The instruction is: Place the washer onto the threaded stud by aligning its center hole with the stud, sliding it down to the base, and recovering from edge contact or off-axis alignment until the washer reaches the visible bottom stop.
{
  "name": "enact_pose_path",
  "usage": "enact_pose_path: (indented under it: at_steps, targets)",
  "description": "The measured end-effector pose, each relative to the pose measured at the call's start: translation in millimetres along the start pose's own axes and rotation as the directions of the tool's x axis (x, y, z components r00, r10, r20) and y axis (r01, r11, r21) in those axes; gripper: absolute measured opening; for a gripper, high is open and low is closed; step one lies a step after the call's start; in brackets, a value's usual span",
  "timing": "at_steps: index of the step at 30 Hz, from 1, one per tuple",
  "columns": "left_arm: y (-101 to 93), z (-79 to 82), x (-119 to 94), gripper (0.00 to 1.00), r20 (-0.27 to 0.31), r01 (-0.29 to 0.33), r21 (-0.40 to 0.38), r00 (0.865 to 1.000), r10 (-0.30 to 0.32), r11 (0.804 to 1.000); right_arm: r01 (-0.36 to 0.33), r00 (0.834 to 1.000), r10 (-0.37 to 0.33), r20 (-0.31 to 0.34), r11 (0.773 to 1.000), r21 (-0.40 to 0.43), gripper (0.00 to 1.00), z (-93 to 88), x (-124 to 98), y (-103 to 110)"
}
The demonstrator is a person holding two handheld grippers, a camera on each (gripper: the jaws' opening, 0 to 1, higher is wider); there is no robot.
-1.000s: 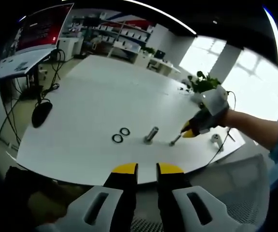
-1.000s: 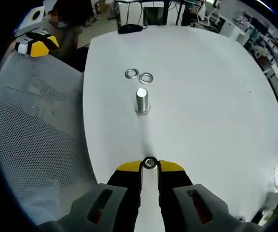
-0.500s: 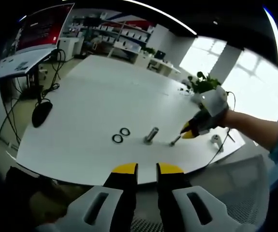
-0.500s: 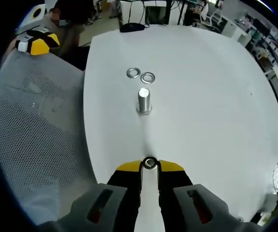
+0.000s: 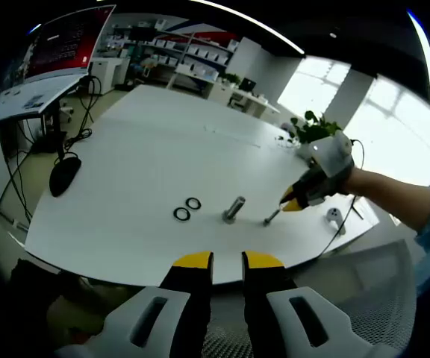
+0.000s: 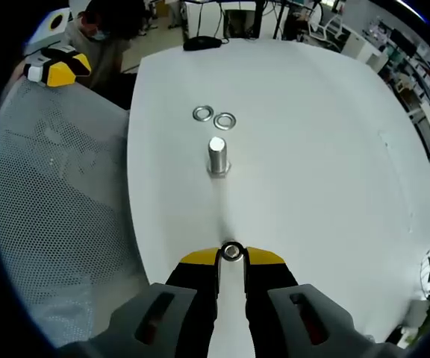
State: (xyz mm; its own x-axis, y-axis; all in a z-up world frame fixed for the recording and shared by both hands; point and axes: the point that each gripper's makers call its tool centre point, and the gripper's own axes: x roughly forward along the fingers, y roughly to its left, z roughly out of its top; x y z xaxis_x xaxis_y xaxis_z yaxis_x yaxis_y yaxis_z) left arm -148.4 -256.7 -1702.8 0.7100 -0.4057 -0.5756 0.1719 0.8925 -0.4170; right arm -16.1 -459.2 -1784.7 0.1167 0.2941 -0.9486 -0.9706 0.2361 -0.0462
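Right gripper of mine clamped the washer flat between its tips, hole facing up, with the stud at 12 o'clock for alignment.

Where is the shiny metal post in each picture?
Left gripper view: the stud stands right of centre on the white table.
Right gripper view: the stud stands at centre, beyond the washer in the jaws.
Shared landmark: two loose washers beside it.

Stud upright on table — two washers beyond it
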Motion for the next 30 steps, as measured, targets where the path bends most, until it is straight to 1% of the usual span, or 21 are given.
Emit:
enact_pose_path:
  at_steps: [11, 20, 30]
  targets:
    - [-0.5, 0.2, -0.2, 0.13, 0.003, 0.001, -0.002, 1.000, -0.001, 1.000, -0.007, 1.000, 0.007, 0.009, 1.000, -0.001, 0.13, 2.3, -0.4, 4.6]
    - [-0.4, 0.4, -0.1, 0.13, 0.004, 0.001, -0.003, 1.000, -0.001, 1.000, 0.000, 1.000, 0.000, -0.010, 1.000, 0.000, 0.13, -5.8, 1.2, 1.7]
    - [-0.6, 0.3, -0.1, 0.13, 0.003, 0.001, -0.002, 1.000, -0.001, 1.000, 0.001, 1.000, -0.001, -0.021, 1.000, -0.010, 0.13, -3.9, 7.2, 2.5]
